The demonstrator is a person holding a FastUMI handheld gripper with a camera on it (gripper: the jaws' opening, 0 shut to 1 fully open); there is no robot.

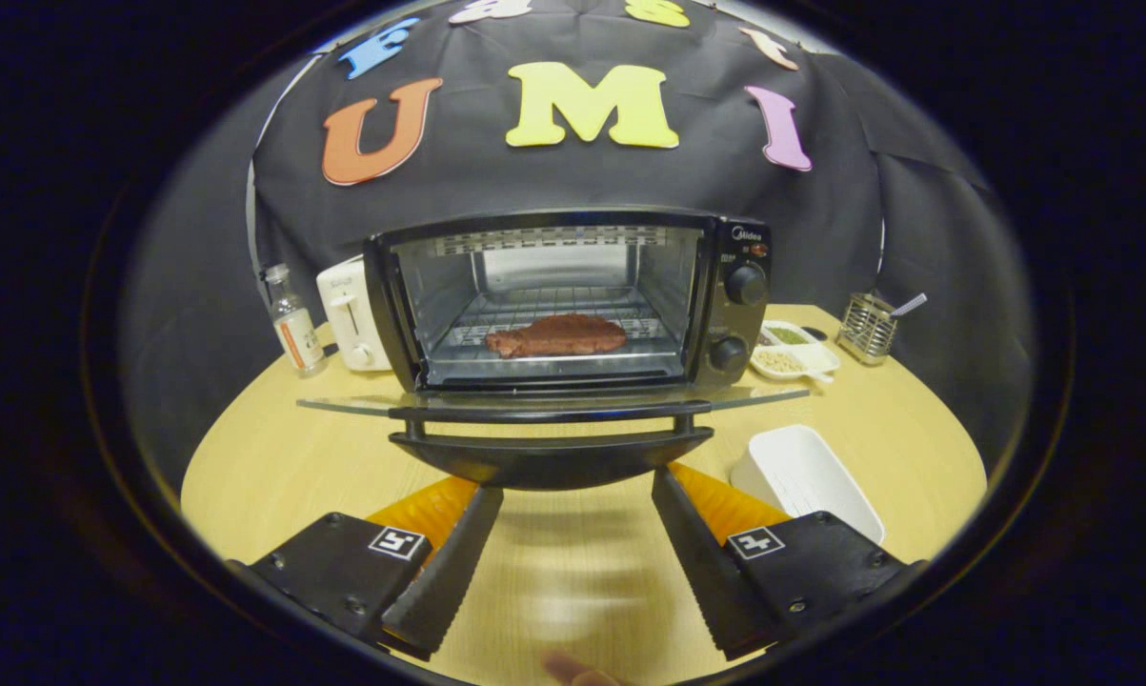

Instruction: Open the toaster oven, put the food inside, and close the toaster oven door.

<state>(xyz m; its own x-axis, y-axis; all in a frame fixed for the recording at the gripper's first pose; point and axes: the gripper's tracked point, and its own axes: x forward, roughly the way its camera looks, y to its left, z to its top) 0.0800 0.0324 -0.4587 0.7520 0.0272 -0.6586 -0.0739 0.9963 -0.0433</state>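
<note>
One steak [558,335] inside one open toaster oven [573,295] (two knobs); tool [577,491] spread apart.

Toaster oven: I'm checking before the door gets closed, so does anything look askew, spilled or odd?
Nothing stands out. The steak lies flat on the rack inside the toaster oven, the door hangs fully open, and the gripper is open just below its handle.

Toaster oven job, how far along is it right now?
Done: the toaster oven is open and the steak lies on its rack. In hand: nothing; the gripper is open, its fingers spread just below the door handle. Left: lifting the lowered door shut.
</note>
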